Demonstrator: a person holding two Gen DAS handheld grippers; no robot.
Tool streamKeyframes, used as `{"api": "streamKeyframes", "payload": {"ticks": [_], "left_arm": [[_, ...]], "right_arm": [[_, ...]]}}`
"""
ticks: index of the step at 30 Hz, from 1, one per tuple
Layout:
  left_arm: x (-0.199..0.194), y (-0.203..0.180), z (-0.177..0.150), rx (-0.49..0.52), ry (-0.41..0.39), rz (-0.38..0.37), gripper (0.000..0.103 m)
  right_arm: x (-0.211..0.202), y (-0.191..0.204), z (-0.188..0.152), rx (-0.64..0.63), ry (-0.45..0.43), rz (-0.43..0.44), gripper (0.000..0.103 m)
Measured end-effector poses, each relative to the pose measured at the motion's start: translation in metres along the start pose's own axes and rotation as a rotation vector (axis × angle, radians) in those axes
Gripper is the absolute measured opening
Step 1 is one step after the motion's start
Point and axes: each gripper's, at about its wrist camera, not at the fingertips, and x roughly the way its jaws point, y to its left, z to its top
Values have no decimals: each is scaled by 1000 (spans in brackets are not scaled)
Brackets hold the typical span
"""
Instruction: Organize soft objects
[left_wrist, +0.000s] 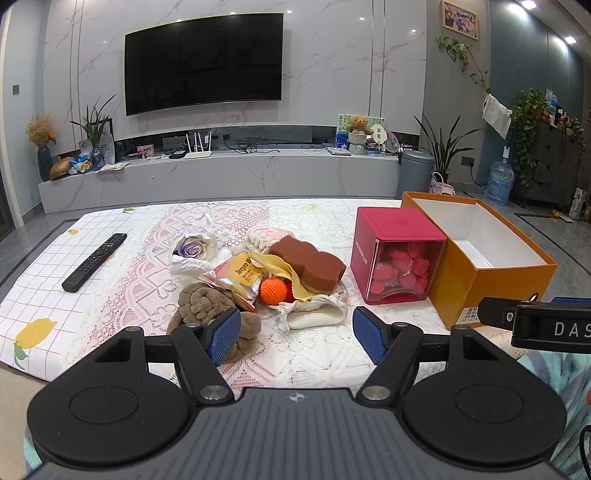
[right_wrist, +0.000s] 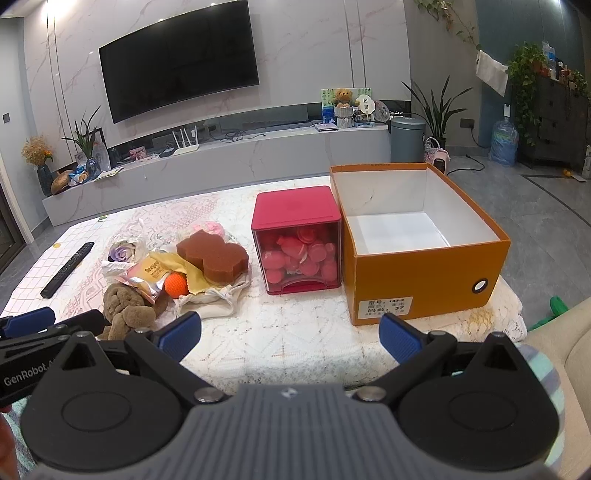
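A pile of soft things lies on the lace-covered table (left_wrist: 314, 354): a brown sponge (left_wrist: 308, 264) (right_wrist: 212, 256), an orange knitted ball (left_wrist: 273, 290) (right_wrist: 176, 285), a brown knotted plush (left_wrist: 212, 312) (right_wrist: 127, 308), a yellow cloth (left_wrist: 286, 275), a white fabric pouch (left_wrist: 317, 310) (right_wrist: 214, 301), a snack packet (left_wrist: 236, 277) and a wrapped purple rose (left_wrist: 192, 249) (right_wrist: 123, 251). An orange box (right_wrist: 421, 273) (left_wrist: 487, 273) stands open with a bare white inside. My left gripper (left_wrist: 297, 334) is open, just in front of the pile. My right gripper (right_wrist: 291, 338) is open over bare lace.
A red cube container (right_wrist: 299, 243) (left_wrist: 397, 258) with pink pieces inside stands between the pile and the orange box. A black remote (left_wrist: 94, 262) lies at the left. Beyond the table are a TV wall and a grey bin (right_wrist: 406, 138). A beige sofa edge (right_wrist: 561, 354) is at the right.
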Motion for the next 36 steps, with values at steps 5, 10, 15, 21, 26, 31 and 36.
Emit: {"api": "streamKeyframes", "payload": {"ticks": [5, 10, 15, 21, 26, 31, 36], "left_arm": [[0, 0, 0, 0, 1, -1, 82], [2, 1, -2, -7, 14, -37, 82], [7, 9, -2, -41, 26, -67, 78], [18, 25, -2, -65, 34, -57, 60], [39, 43, -3, -107, 59, -14, 60], [61, 56, -1, -129, 78, 10, 83], [94, 70, 7, -181, 162, -22, 88]], "right_arm": [[1, 0, 0, 1, 0, 0, 100], [1, 0, -2, 0, 0, 0, 100], [4, -1, -7, 1, -37, 36, 100], [20, 8, -8, -57, -39, 41, 100], [44, 21, -6, -107, -3, 74, 93], [80, 37, -6, -149, 69, 168, 77], [115, 57, -1, -222, 101, 201, 73]]}}
